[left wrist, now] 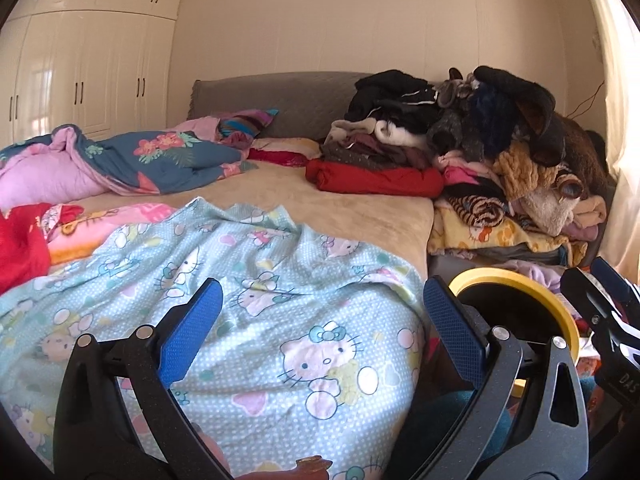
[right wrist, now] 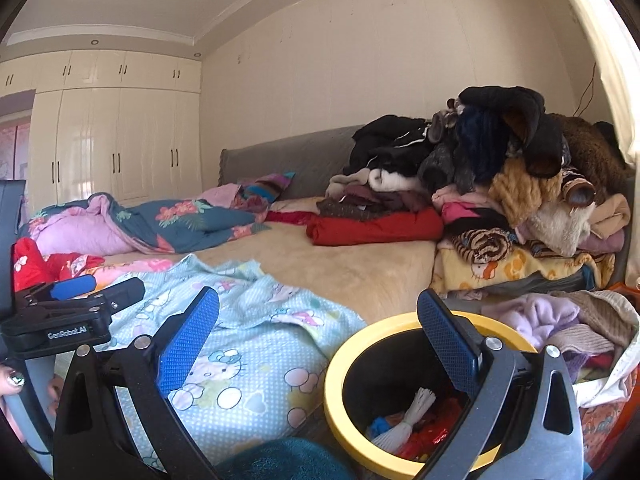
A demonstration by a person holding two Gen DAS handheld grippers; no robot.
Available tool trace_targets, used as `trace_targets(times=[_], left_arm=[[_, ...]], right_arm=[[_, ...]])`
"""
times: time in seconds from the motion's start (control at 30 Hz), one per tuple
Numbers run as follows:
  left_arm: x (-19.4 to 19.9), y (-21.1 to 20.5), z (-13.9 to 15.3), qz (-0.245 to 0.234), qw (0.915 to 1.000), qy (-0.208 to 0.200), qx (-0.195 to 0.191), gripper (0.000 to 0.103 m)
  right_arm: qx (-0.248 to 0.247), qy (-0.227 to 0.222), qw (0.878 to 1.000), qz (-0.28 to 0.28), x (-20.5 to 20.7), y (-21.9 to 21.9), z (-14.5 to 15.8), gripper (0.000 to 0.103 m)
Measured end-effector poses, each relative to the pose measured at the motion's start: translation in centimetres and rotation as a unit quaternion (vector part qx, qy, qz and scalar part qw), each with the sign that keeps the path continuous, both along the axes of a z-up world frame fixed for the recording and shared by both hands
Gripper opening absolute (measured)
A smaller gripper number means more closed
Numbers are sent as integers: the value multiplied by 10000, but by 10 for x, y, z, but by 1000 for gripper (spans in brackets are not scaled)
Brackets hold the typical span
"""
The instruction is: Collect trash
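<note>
A black bin with a yellow rim (right wrist: 340,364) stands beside the bed, low in the right wrist view. Inside it lie a knotted white bag (right wrist: 404,424), red wrappers (right wrist: 436,436) and a blue scrap (right wrist: 380,426). My right gripper (right wrist: 320,340) hangs open over the bin's near side, nothing between its blue pads. My left gripper (left wrist: 324,324) is open too, above the light blue cartoon-cat blanket (left wrist: 240,300). The bin's rim (left wrist: 532,292) shows behind its right finger, and the other gripper (left wrist: 608,312) sits at the right edge. In the right wrist view the left gripper (right wrist: 76,292) appears at the left.
A bed (right wrist: 360,268) with a tan cover fills the middle. A tall heap of clothes (right wrist: 500,184) is stacked at its right end. A floral quilt (left wrist: 152,160) lies at the back left. White wardrobes (left wrist: 80,80) line the far wall. More clothes (right wrist: 580,320) lie right of the bin.
</note>
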State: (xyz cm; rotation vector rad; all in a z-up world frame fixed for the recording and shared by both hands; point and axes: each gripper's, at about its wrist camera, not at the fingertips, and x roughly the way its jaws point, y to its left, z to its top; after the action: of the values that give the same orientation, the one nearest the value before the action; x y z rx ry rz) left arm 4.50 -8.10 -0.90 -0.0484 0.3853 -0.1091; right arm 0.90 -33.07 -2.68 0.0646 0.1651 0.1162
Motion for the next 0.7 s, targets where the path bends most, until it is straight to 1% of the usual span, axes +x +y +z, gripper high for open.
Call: trace_targets(times=[0.33,0.7], left_arm=[[-3,-6,-4,-84,10000,-38,11,92],[-5,-8,-6,-103,9999,-44,12,92]], right_arm=[[-29,-46,9998,-206,1,-1,-6,97],[-10,-9,9998,-184,2,-3,-8,97]])
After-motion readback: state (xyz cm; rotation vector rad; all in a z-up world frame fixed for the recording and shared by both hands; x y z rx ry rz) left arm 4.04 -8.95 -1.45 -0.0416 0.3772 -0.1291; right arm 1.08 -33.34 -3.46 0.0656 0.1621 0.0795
